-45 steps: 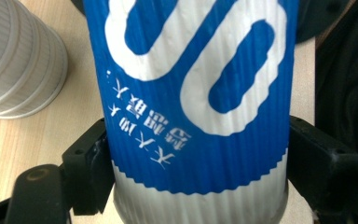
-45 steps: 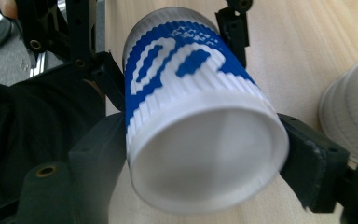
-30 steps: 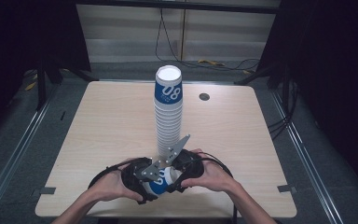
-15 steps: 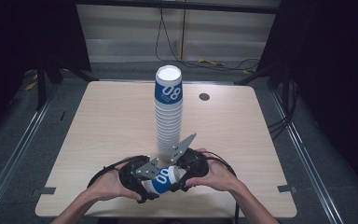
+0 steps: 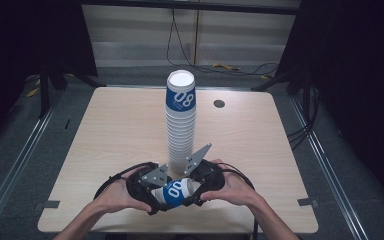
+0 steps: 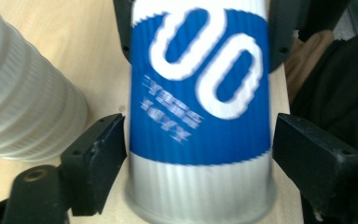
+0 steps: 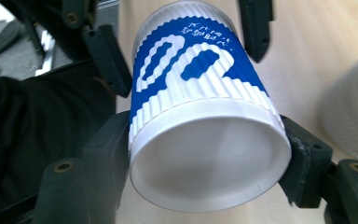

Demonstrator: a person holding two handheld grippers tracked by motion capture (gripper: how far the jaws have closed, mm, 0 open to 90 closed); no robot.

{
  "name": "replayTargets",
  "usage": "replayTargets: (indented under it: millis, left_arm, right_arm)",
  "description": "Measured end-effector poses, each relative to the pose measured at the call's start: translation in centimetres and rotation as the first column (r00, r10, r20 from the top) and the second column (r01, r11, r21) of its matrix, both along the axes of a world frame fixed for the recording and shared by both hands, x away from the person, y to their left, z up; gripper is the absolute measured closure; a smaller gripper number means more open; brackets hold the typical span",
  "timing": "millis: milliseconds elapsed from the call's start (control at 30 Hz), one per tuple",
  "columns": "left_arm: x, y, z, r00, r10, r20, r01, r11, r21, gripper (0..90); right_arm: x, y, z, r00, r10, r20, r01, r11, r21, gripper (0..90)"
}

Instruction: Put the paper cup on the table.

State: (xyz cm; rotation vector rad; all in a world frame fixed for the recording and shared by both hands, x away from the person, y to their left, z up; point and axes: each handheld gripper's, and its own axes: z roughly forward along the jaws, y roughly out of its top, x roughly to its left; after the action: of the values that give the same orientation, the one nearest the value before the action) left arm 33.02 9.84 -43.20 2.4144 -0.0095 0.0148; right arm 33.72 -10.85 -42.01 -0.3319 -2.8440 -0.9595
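Since the right gripper (image 5: pixel 192 187) is the one clamped on the loose blue-and-white cup (image 5: pixel 174 191), gripping it near the base end, that's where I'd watch for trouble. Its jaws squeeze ribbed paper, so pressing harder could dent the wall, and a slack grip could let the cup roll out onto the table (image 5: pixel 105 130). The cup lies on its side just above the near edge of the table, held between both hands.

The left gripper (image 5: pixel 152 192) looks released to me: in its own view one jaw sits right at the cup (image 6: pixel 200 116) and the other stands off with a gap, so it isn't pinching anything. If it closes off-centre it could twist the cup out of the right one's hold.

Big thing in the way is the tall stack of cups (image 5: pixel 181 120), standing upright just beyond the grippers. It looks tippy, and a nudge from a knuckle or the grey plate would probably topple it. A small dark round spot (image 5: pixel 219 103) sits farther back, well clear.
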Motion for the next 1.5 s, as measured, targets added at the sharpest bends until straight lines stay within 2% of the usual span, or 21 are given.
replayTargets:
  millis: [167, 233, 367, 400, 433, 500, 600, 667, 800, 833, 867, 933, 1067, 1167, 1200, 1233, 1267, 1300, 1333, 1467, 1500]
  left_arm:
    - [0.5, 0.7, 0.2, 0.9979, 0.057, -0.030, -0.060, 0.9947, -0.084, 16.1]
    - [0.9, 1.1, 0.2, 0.9949, 0.087, -0.051, -0.093, 0.9863, -0.136, 15.9]
    - [1.3, 1.5, 0.2, 0.9883, 0.133, -0.076, -0.144, 0.9730, -0.180, 15.9]
    - [1.3, 1.7, 0.2, 0.9850, 0.146, -0.092, -0.162, 0.9653, -0.204, 15.9]
    - [1.4, 1.9, 0.3, 0.9850, 0.144, -0.095, -0.161, 0.9632, -0.215, 15.9]
    - [1.6, 2.3, 0.5, 0.9773, 0.171, -0.126, -0.198, 0.9465, -0.255, 15.9]
    - [1.6, 2.8, 0.7, 0.9726, 0.215, -0.088, -0.232, 0.9200, -0.316, 15.8]
    - [1.6, 3.1, 0.8, 0.9673, 0.228, -0.111, -0.252, 0.9085, -0.333, 15.8]
    - [1.4, 3.3, 0.7, 0.9658, 0.239, -0.100, -0.259, 0.9074, -0.331, 15.7]
    - [1.4, 3.3, 0.6, 0.9643, 0.242, -0.109, -0.264, 0.9055, -0.332, 15.8]
    - [1.4, 3.3, 0.6, 0.9646, 0.244, -0.101, -0.264, 0.9044, -0.336, 15.8]
    - [1.4, 3.5, 0.6, 0.9627, 0.256, -0.087, -0.270, 0.8973, -0.349, 15.8]
    - [1.7, 3.9, 0.4, 0.9551, 0.277, -0.104, -0.296, 0.8807, -0.370, 15.7]
    - [1.5, 3.8, 0.3, 0.9553, 0.275, -0.108, -0.295, 0.8743, -0.385, 15.7]
    - [1.5, 3.8, 0.4, 0.9559, 0.276, -0.101, -0.293, 0.8743, -0.387, 15.7]
    - [1.4, 3.8, 0.4, 0.9549, 0.283, -0.091, -0.295, 0.8665, -0.403, 15.7]
    - [1.4, 3.8, 0.4, 0.9549, 0.283, -0.091, -0.295, 0.8665, -0.403, 15.7]
    - [1.4, 3.8, 0.5, 0.9547, 0.285, -0.085, -0.294, 0.8618, -0.413, 15.7]
    - [1.4, 3.9, 0.6, 0.9541, 0.285, -0.092, -0.297, 0.8582, -0.419, 15.7]
    - [1.3, 4.0, 0.7, 0.9571, 0.262, -0.124, -0.290, 0.8582, -0.424, 15.7]
    - [1.2, 4.0, 0.7, 0.9570, 0.258, -0.132, -0.290, 0.8587, -0.423, 15.7]
  right_arm:
    - [0.1, -0.4, 0.0, 0.9997, -0.019, 0.012, 0.019, 0.9998, -0.011, 29.1]
    - [0.1, -0.7, -0.1, 0.9993, -0.033, 0.016, 0.033, 0.9994, -0.003, 29.1]
    - [0.1, -1.6, 0.3, 0.9968, -0.074, 0.032, 0.073, 0.9973, 0.010, 28.9]
    - [0.0, -1.8, 0.4, 0.9958, -0.084, 0.037, 0.084, 0.9964, 0.013, 28.9]
    - [0.0, -2.1, 0.5, 0.9942, -0.098, 0.045, 0.097, 0.9950, 0.021, 28.9]
    - [0.0, -2.4, 0.6, 0.9924, -0.111, 0.052, 0.110, 0.9935, 0.028, 28.8]
    - [-0.1, -3.0, 0.5, 0.9881, -0.145, 0.051, 0.142, 0.9881, 0.058, 28.8]
    - [-0.1, -3.4, 0.2, 0.9851, -0.161, 0.059, 0.157, 0.9852, 0.068, 28.7]
    - [0.0, -4.1, -0.4, 0.9760, -0.208, 0.065, 0.199, 0.9719, 0.126, 28.6]
    - [0.1, -4.5, -0.5, 0.9704, -0.237, 0.048, 0.227, 0.9617, 0.154, 28.6]
    - [0.1, -4.5, -0.5, 0.9704, -0.237, 0.048, 0.227, 0.9617, 0.154, 28.6]
    - [0.0, -4.8, -0.6, 0.9653, -0.255, 0.056, 0.242, 0.9542, 0.176, 28.6]
    - [-0.2, -5.1, -0.7, 0.9606, -0.268, 0.075, 0.249, 0.9483, 0.197, 28.6]
    - [-0.1, -5.3, -0.9, 0.9580, -0.277, 0.075, 0.256, 0.9435, 0.211, 28.6]
    - [-0.1, -5.4, -0.9, 0.9528, -0.295, 0.070, 0.274, 0.9358, 0.222, 28.6]
    - [-0.1, -5.5, -1.0, 0.9498, -0.304, 0.075, 0.278, 0.9294, 0.242, 28.6]
    - [-0.1, -5.5, -1.0, 0.9463, -0.314, 0.078, 0.284, 0.9225, 0.261, 28.6]
    - [-0.1, -5.5, -1.0, 0.9463, -0.314, 0.078, 0.284, 0.9225, 0.261, 28.6]
    - [-0.1, -5.5, -1.1, 0.9458, -0.316, 0.075, 0.283, 0.9157, 0.285, 28.6]
    - [-0.2, -5.3, -1.4, 0.9452, -0.317, 0.078, 0.276, 0.9036, 0.327, 28.6]
    - [-0.2, -5.3, -1.6, 0.9426, -0.327, 0.068, 0.286, 0.8957, 0.341, 28.6]
